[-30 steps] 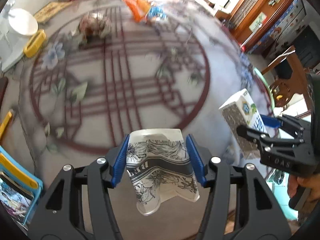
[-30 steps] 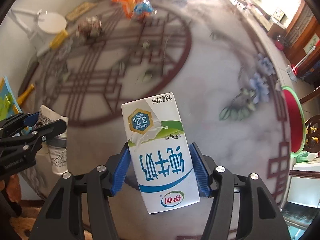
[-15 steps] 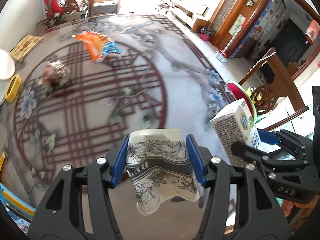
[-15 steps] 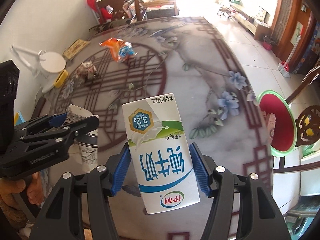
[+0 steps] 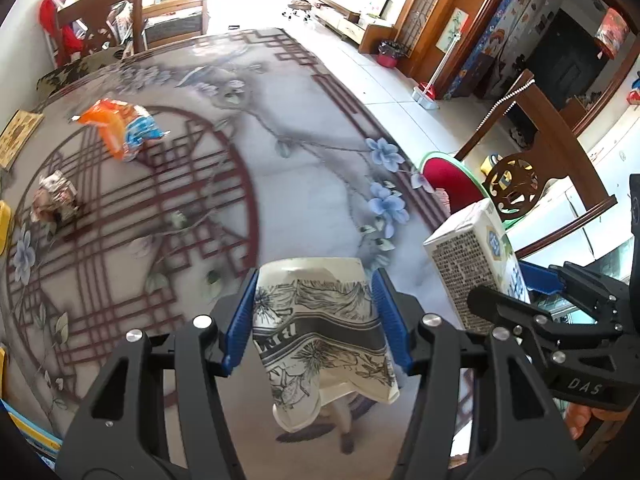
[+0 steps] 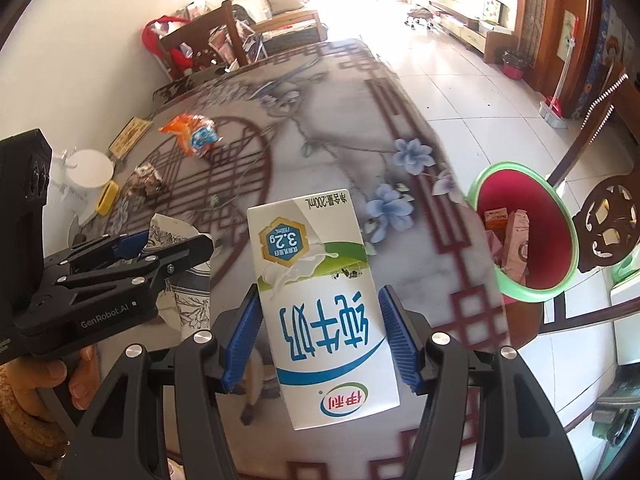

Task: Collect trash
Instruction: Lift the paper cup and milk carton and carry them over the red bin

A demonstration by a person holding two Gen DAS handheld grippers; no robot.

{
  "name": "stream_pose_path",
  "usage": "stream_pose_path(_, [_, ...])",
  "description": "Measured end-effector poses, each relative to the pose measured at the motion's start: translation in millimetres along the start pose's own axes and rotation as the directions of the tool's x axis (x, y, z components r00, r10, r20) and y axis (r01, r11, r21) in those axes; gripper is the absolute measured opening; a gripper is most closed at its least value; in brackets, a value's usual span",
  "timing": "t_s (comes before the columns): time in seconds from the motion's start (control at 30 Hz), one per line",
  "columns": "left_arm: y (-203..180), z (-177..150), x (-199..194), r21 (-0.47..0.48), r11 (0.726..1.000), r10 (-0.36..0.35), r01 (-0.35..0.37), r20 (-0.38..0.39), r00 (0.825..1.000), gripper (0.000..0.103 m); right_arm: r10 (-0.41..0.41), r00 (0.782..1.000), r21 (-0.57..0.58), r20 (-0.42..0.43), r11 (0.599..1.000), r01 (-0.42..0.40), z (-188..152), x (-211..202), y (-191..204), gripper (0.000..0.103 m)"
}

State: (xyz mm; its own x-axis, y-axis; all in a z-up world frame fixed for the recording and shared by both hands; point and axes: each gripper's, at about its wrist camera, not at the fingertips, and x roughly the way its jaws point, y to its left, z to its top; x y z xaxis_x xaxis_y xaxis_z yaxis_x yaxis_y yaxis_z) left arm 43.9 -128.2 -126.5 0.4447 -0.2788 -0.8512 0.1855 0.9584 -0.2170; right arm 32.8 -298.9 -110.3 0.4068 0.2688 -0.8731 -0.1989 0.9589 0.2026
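Note:
My left gripper (image 5: 314, 316) is shut on a crushed paper cup (image 5: 320, 332) with a black floral print, held above the table. My right gripper (image 6: 318, 332) is shut on a white milk carton (image 6: 320, 312), also seen at the right of the left wrist view (image 5: 472, 264). A green-rimmed bin with a red liner (image 6: 524, 232) stands on the floor right of the table and holds cartons. An orange snack bag (image 5: 120, 126) and a crumpled wrapper (image 5: 56, 200) lie on the far left of the patterned table (image 5: 304, 184).
A wooden chair (image 6: 608, 224) stands beside the bin. A white stand (image 6: 86, 176) and a yellow object (image 6: 107, 199) sit at the table's left edge. Another chair with red cloth (image 5: 92, 28) is at the far end.
Both grippers have risen and tilted up with their loads still held; the view now takes in the table's far end, the room and the bin at the right.

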Motion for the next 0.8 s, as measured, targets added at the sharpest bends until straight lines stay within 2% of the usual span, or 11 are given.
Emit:
stream_pose_path(0.47, [-75, 45, 25, 0.062, 0.998, 0.004, -0.005, 0.016, 1.000, 0.054, 0.036, 0.999, 0.081, 0.037, 0.996, -0.039, 21, -14, -80, 0.057])
stream_pose_path(0.67, [-105, 63, 36, 0.073, 0.997, -0.005, 0.003, 0.027, 1.000, 0.054, 0.011, 0.999, 0.126, 0.052, 0.992, -0.018, 30, -21, -123, 0.056])
stream_pose_path(0.8, [-121, 71, 43, 0.080, 0.997, -0.007, 0.004, 0.026, 1.000, 0.054, -0.030, 0.997, 0.181, 0.066, 0.983, 0.018, 38, -27, -165, 0.055])
